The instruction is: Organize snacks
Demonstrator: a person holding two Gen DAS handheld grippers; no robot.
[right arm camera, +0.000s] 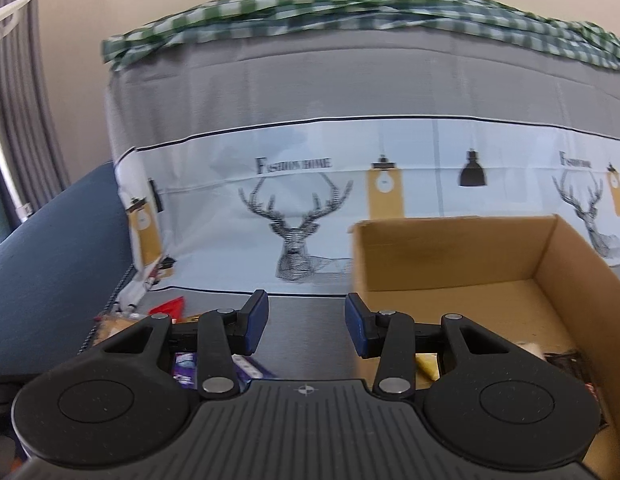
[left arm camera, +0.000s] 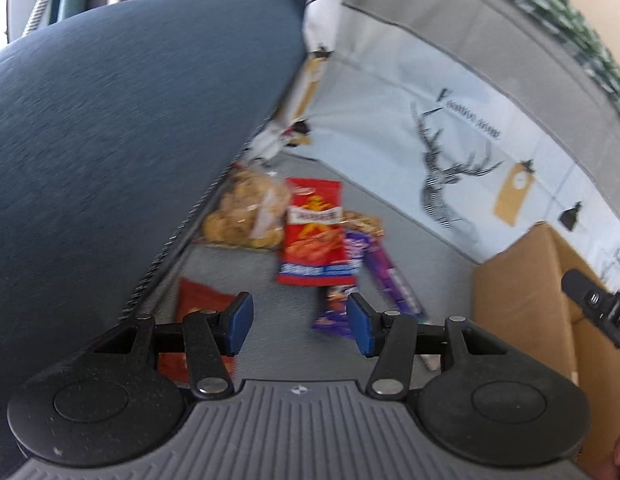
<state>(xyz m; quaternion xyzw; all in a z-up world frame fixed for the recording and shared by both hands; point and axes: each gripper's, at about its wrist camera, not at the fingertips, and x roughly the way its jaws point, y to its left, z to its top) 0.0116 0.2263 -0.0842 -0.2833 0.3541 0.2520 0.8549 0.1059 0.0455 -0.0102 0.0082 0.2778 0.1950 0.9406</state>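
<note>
1. Two claws show, and both stand wide with nothing between their blue pads.
2. From the left wrist, the left gripper (left arm camera: 299, 322) hangs over a gray cloth seat (left arm camera: 269, 292), and its pads touch no snack.
3. Just past the left gripper lies a red snack bag (left arm camera: 314, 232) with orange sticks drawn on it.
4. A clear bag of cookies (left arm camera: 245, 216) lies beside the red snack bag, close to the big blue cushion (left arm camera: 121, 140).
5. Purple candy wrappers (left arm camera: 374, 276) lie partly under the red snack bag, on its right side.
6. Another dark red bag (left arm camera: 199, 304) sits near the left pad, at the edge of the blue cushion.
7. A brown cardboard box (left arm camera: 522, 304) stands to the right of the snacks, and a black piece of the other tool shows above it.
8. From the right wrist, the right gripper (right arm camera: 306, 322) is up near the open cardboard box (right arm camera: 442, 256).
9. Inside the box, a yellow packet (right arm camera: 428, 366) and some dark wrappers (right arm camera: 566, 364) lie on the bottom, partly hidden by the claw.
10. A cloth with a deer picture (right arm camera: 295, 232) hangs behind everything, and a green checked cloth (right arm camera: 350, 4) lies on top.
</note>
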